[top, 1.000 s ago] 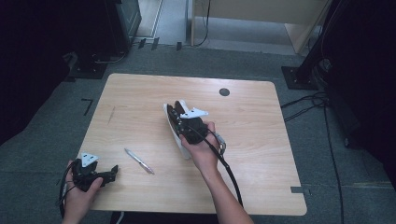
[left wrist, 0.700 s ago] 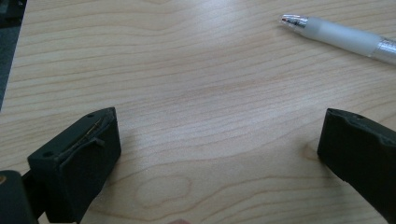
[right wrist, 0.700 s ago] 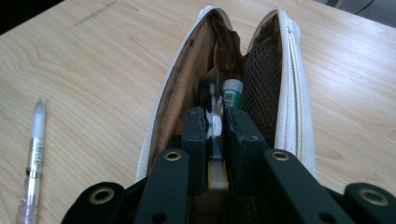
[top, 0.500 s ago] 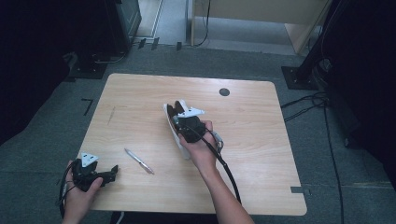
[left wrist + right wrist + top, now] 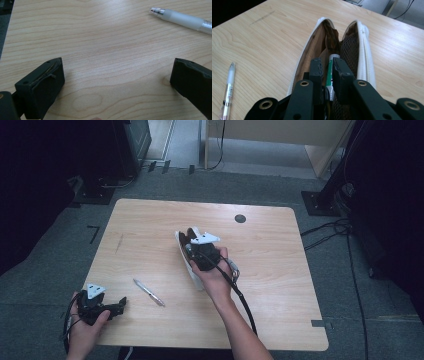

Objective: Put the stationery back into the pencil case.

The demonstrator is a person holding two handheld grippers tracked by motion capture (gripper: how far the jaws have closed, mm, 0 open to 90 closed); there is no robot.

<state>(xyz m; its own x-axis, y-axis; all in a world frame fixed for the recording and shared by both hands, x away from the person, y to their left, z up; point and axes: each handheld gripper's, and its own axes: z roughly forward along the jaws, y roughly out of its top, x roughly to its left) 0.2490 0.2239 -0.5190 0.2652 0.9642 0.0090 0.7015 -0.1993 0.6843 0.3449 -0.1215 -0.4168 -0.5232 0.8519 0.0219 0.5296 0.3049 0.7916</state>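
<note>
While right gripper (image 5: 327, 66) clamps green pen (image 5: 331, 75) inside pouch (image 5: 362, 47) | left gripper (image 5: 117, 82) wide open, empty, near table (image 5: 150, 215) corner.

- A light wooden desk (image 5: 280, 270) with rounded corners stands on grey floor (image 5: 350, 270).
- An open white pencil case (image 5: 186, 251) lies near the desk's centre.
- A clear pen (image 5: 148, 292) lies at seven o'clock from the case, well apart.
- A small dark round disc (image 5: 240, 218) sits at one o'clock, near the far edge.
- A faint dark streak (image 5: 119, 243) marks the wood at nine o'clock.
</note>
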